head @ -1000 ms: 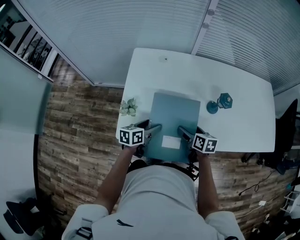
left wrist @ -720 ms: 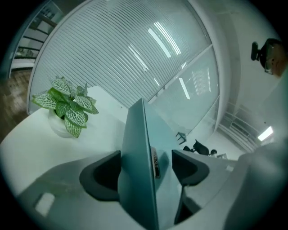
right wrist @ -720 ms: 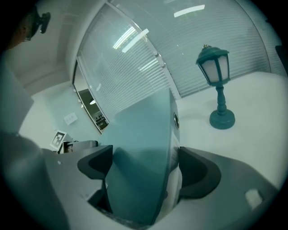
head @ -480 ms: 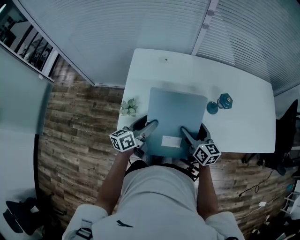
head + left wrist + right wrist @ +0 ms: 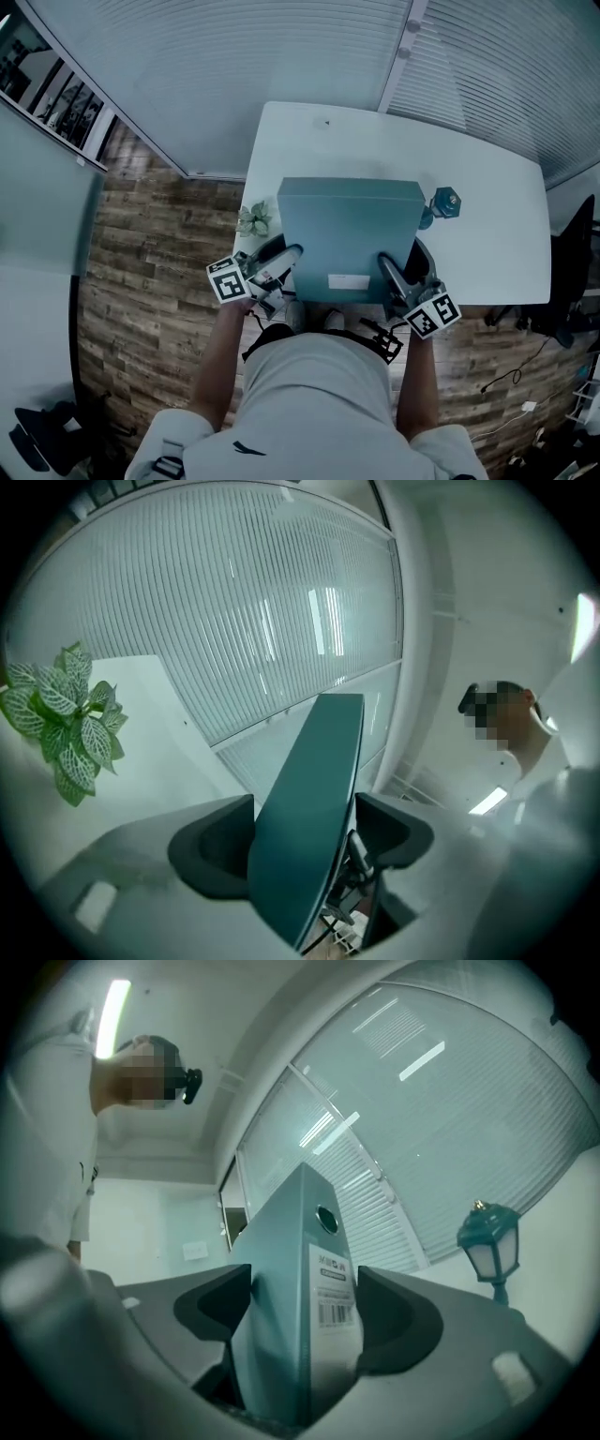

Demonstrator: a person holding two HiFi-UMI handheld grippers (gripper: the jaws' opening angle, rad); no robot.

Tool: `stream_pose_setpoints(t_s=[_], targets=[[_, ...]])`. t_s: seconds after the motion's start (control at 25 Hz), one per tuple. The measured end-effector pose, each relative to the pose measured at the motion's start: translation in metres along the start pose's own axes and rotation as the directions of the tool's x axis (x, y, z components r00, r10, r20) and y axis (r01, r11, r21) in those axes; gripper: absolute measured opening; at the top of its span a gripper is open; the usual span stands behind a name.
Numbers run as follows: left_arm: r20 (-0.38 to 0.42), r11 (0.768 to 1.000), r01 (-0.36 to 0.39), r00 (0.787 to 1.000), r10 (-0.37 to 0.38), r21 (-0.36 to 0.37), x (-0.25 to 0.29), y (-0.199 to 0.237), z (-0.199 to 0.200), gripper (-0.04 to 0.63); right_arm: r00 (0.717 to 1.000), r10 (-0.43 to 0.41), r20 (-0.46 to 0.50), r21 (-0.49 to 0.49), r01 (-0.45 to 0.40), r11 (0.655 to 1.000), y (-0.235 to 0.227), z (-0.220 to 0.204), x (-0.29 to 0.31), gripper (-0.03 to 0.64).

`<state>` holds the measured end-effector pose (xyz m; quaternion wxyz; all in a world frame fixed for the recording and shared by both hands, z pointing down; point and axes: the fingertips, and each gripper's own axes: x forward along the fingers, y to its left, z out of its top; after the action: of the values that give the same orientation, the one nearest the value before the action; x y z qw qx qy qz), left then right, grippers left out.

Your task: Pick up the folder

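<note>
Folder (image 5: 352,234) has come up off the table (image 5: 487,216) since a second ago and now hangs tilted above it. Left gripper (image 5: 284,255) pinches its near-left edge. Right gripper (image 5: 396,272) jaws are closing on the near-right edge. Long axis spans between them, both hands equally near.

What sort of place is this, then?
Most likely an office or meeting room: a white desk, a labelled folder, slatted blinds along the walls, and a small potted plant.
</note>
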<state>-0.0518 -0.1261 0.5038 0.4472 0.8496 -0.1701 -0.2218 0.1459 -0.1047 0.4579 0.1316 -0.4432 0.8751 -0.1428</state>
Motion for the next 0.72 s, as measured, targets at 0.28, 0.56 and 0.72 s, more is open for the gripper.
stream_pose_setpoints(t_s=[0.28,0.56,0.72], targets=[[-0.004,0.997,0.047,0.999,-0.047,0.054,-0.005,-0.002,-0.002,0.339,0.983,0.145,-0.109,0.015,-0.144,0.989,0.006,0.007,0.011,0.374],[-0.072,0.992,0.062,0.996,-0.054,0.112,-0.01,-0.008,-0.016,0.339,0.945,0.252,-0.21,0.116,-0.232,0.966,0.007,0.012,0.011,0.328],[-0.114,0.987,0.061,0.993,-0.044,0.151,-0.007,-0.009,-0.025,0.341,0.866,0.421,-0.271,0.192,-0.38,0.905,0.036,0.007,0.013,0.313]])
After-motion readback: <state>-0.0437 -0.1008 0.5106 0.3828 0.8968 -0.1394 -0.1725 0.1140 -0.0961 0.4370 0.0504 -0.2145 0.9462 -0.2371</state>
